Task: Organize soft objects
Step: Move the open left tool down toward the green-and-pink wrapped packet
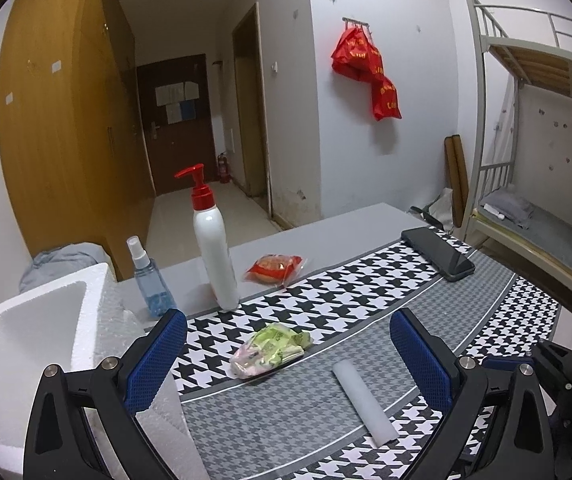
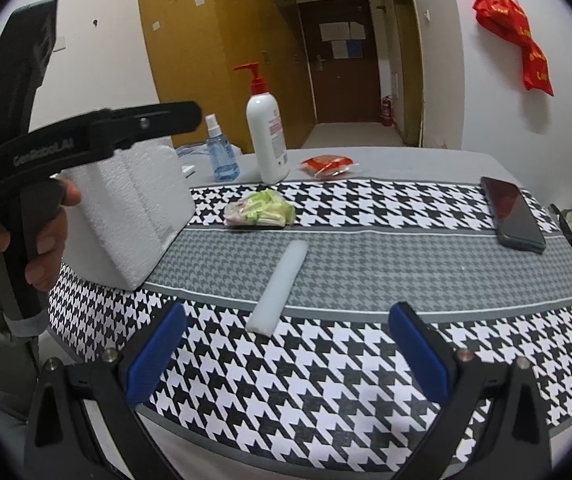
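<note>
We read white lettering, seemingly "GenRobot.AI", on the left gripper (image 1: pixel 287 354) body; the pump bottle (image 2: pixel 266 138) label is illegible. Both the left and right gripper (image 2: pixel 286 346) are spread wide, holding nothing. The green snack packet (image 1: pixel 272 349) and white foam strip (image 2: pixel 280 286) lie on the houndstooth cloth (image 2: pixel 365 380), beside the foam box (image 1: pixel 46 332).

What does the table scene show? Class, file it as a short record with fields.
surface: table with houndstooth cloth
soft items: green packet, white foam strip, red packet
container: white foam box, at the left edge
bottles: pump bottle, blue spray bottle, both upright
other: phone
left hand-held gripper: open, empty
right hand-held gripper: open, empty
</note>
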The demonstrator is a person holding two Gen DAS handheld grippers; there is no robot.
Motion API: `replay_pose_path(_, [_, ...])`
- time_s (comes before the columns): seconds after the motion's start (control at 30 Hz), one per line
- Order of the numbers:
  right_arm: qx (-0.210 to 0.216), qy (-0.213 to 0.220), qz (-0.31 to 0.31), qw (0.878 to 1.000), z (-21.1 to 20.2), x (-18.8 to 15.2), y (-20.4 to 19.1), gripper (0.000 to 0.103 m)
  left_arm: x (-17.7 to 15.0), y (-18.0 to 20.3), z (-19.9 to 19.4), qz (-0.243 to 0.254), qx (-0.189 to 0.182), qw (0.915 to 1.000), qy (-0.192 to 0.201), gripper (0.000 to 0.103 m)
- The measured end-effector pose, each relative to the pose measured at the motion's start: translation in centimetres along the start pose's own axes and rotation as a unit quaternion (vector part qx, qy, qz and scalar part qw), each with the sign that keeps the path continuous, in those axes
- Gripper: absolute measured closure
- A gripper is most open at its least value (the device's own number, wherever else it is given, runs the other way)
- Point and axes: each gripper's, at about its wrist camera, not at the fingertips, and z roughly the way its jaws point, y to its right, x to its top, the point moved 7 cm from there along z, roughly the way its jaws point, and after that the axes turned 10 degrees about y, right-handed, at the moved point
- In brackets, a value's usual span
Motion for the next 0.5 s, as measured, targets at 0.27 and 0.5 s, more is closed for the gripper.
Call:
replay_pose_path(0.27, [0.005, -0.005, 0.003, 1.000, 0.6, -0.3, 0.4, 0.000, -0.5, 0.3, 1.4, 0.007, -0.006, 0.9999, -0.014, 0.003])
replay_pose_path(0.5, [0.010, -0.010, 0.001, 1.000, 0.9, -0.5, 0.7, 0.000, -1.6, 0.4, 3.0, 0.004, -0.010, 0.9991, -0.040, 0.006])
